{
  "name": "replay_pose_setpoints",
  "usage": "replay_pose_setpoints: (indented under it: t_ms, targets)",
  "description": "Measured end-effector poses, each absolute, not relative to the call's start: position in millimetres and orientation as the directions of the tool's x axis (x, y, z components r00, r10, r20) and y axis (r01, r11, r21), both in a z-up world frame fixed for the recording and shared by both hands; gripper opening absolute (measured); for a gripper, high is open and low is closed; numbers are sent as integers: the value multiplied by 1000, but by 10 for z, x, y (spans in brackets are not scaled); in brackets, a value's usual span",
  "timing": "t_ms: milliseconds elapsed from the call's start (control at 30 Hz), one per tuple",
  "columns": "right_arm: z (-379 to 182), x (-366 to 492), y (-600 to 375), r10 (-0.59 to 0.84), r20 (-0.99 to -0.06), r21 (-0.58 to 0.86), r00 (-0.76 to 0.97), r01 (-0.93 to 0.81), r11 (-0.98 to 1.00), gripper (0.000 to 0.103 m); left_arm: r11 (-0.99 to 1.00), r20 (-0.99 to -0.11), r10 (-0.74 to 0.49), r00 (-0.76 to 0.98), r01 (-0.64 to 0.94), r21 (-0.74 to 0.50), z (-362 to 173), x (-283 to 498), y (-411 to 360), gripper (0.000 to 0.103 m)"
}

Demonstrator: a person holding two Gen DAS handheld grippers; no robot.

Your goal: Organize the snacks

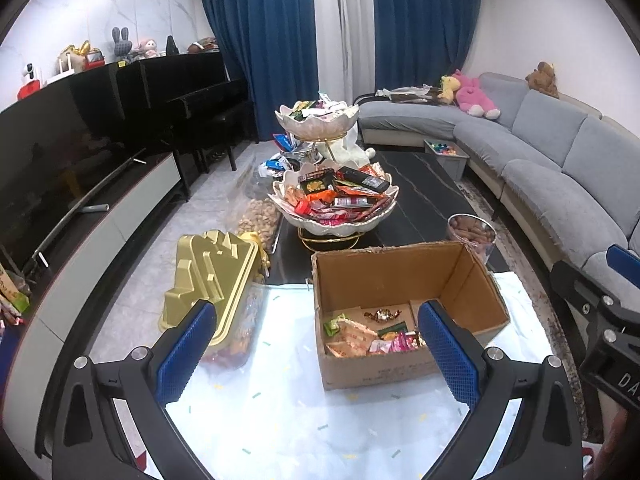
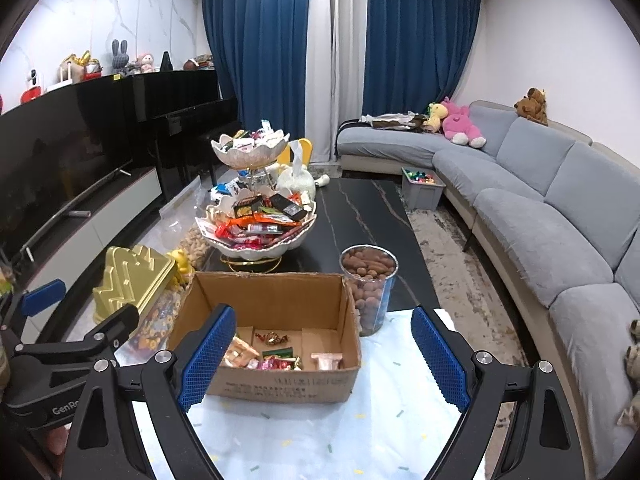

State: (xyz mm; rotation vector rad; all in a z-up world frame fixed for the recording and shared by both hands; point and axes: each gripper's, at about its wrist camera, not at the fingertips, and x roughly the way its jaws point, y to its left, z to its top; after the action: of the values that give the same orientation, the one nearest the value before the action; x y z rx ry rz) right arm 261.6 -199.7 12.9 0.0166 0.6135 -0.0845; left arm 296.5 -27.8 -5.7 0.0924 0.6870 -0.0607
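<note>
An open cardboard box (image 1: pixel 400 276) (image 2: pixel 280 384) stands on a pale cloth at the near end of the coffee table. Several wrapped snacks (image 1: pixel 368 338) (image 2: pixel 276 360) lie on its floor. Behind it stands a two-tier shell-shaped bowl stand (image 1: pixel 340 222) (image 2: pixel 256 248) heaped with snack packets. My left gripper (image 1: pixel 318 348) hovers open above the box's near-left corner, with nothing between its blue pads. My right gripper (image 2: pixel 323 356) is open too, above the box's near-right part, and holds nothing.
A gold-lidded clear container (image 1: pixel 212 280) (image 2: pixel 132 276) sits left of the box. A clear tub of brown nuts (image 1: pixel 472 232) (image 2: pixel 368 280) stands to its right, and a bag of nuts (image 1: pixel 258 216) behind left. A TV console runs along the left, a grey sofa (image 2: pixel 540 200) along the right.
</note>
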Motion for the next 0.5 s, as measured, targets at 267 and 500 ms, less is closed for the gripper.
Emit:
replay_pose_setpoints:
  t_ms: [267, 500]
  targets:
    - [201, 2286, -1978, -80, -563, -14, 822, 87, 996, 93, 994, -631, -27, 775, 87, 64, -16, 2672, -280, 102]
    - [189, 1976, -1959, -87, -561, -15, 823, 95, 995, 93, 994, -632, -29, 775, 89, 65, -17, 2400, -259, 102]
